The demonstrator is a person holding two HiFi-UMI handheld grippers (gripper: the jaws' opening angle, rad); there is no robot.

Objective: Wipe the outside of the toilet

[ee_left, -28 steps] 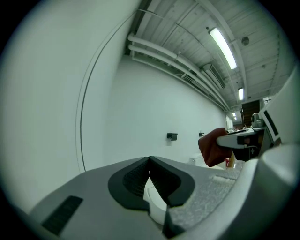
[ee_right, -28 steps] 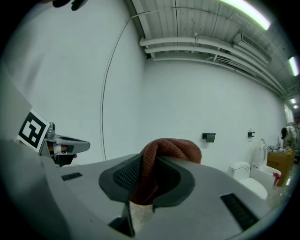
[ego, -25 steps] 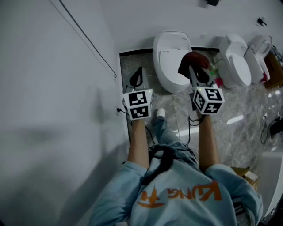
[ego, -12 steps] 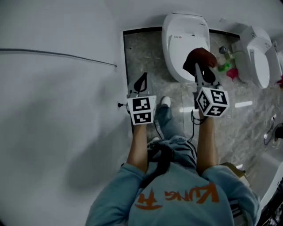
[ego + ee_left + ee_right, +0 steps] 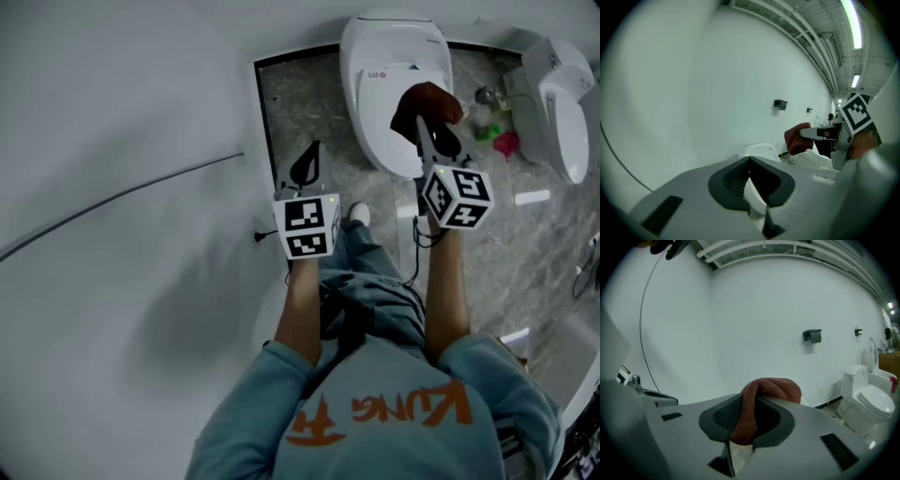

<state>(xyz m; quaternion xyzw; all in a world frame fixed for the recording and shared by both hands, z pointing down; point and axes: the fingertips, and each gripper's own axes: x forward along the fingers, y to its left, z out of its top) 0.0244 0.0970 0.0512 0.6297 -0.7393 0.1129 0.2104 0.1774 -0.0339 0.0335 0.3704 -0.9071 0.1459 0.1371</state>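
My right hand-held gripper (image 5: 427,133) is clamped on a red-brown cloth (image 5: 424,101). In the right gripper view the cloth runs down between the two dark pads (image 5: 723,417) and bunches in a hump over their tops. From the head view, the cloth sits over the front right part of the white toilet (image 5: 380,75), whose lid is down. I cannot tell whether the cloth touches the lid or hangs just above it.

My left hand-held gripper (image 5: 304,167) is closed with nothing in it. Its jaw tips meet, and the narrow slit below them shows only something white beyond. It is held over the grey marbled floor (image 5: 300,94), to the left of the toilet and apart from it, close to the white wall (image 5: 122,112).

My shoe (image 5: 358,215) is on the floor between the two grippers, just in front of the toilet's rounded front.

Further right, a second toilet (image 5: 565,98) stands well apart from the first. On the floor between the two toilets lie a small green thing (image 5: 487,131) and a pink thing (image 5: 507,143), both too small to identify.

A thin dark cable (image 5: 122,195) crosses the wall on my left. In the right gripper view, a small dark fitting (image 5: 812,335) is fixed to the wall ahead.
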